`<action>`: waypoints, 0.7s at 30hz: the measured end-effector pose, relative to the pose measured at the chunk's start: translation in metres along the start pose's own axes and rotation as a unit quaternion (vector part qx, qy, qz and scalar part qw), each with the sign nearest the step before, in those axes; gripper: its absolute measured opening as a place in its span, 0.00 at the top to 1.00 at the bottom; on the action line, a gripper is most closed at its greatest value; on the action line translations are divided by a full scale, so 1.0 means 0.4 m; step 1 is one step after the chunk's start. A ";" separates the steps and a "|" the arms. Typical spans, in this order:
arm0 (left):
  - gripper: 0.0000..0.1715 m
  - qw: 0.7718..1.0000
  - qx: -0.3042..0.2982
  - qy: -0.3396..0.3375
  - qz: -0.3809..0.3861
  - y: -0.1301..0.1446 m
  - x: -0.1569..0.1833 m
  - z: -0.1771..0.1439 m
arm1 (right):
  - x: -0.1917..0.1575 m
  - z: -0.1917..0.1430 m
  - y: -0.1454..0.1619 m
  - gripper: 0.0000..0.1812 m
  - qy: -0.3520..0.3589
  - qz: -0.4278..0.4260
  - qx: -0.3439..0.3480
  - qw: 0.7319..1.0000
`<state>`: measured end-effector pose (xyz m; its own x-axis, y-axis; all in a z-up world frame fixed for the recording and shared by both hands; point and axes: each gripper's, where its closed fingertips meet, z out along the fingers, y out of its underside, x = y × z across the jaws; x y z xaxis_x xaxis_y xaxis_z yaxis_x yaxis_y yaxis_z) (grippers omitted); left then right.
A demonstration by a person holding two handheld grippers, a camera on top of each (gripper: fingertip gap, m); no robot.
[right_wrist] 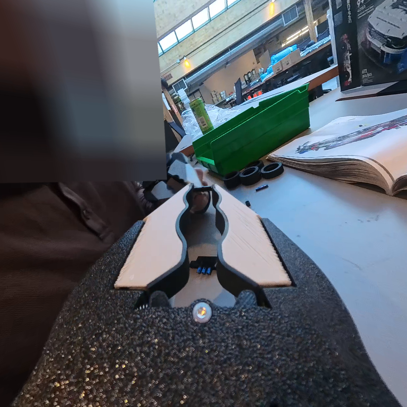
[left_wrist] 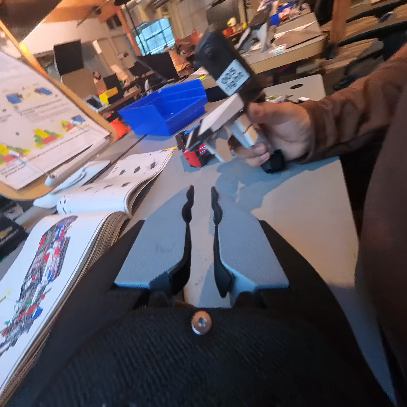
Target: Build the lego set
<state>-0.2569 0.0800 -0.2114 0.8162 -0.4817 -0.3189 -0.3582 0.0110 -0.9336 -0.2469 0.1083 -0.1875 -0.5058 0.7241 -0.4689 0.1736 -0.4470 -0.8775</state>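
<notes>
Only right wrist view shows right claw (right_wrist: 202, 187) pinching thin black piece (right_wrist: 202, 187); left claw (left_wrist: 202, 190) spread, empty.

showing 2 grippers: left (left_wrist: 202, 191), right (right_wrist: 203, 187). 2 bins sitting on the table: 1 blue (left_wrist: 164, 110), 1 green (right_wrist: 253, 141). 3 black tires (right_wrist: 253, 174) lying by the green bin. 2 open manuals (left_wrist: 123, 176) lying in left view. 1 can (right_wrist: 200, 115) and 1 set box (right_wrist: 372, 44) standing behind.
</notes>
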 end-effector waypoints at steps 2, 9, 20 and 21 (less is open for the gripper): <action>0.94 0.999 0.006 0.011 0.034 -0.014 0.041 -0.003 | -0.002 -0.002 0.003 0.92 0.001 -0.001 -0.005 1.000; 1.00 0.983 -0.047 0.019 0.176 0.016 0.165 -0.032 | 0.004 -0.015 0.003 0.91 0.008 0.011 -0.003 1.000; 0.86 0.946 -0.226 -0.231 -0.027 0.214 -0.162 -0.320 | 0.078 -0.006 0.071 0.91 0.170 -0.083 -0.129 0.973; 0.85 0.943 -0.230 -0.236 -0.052 0.232 -0.170 -0.344 | 0.089 0.004 0.091 0.91 0.186 -0.089 -0.160 0.965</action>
<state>-0.4081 -0.0069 -0.2539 0.9298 -0.0153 -0.3677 -0.3349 -0.4489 -0.8284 -0.2597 0.1170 -0.2360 -0.2240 0.9396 -0.2588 0.3937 -0.1557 -0.9060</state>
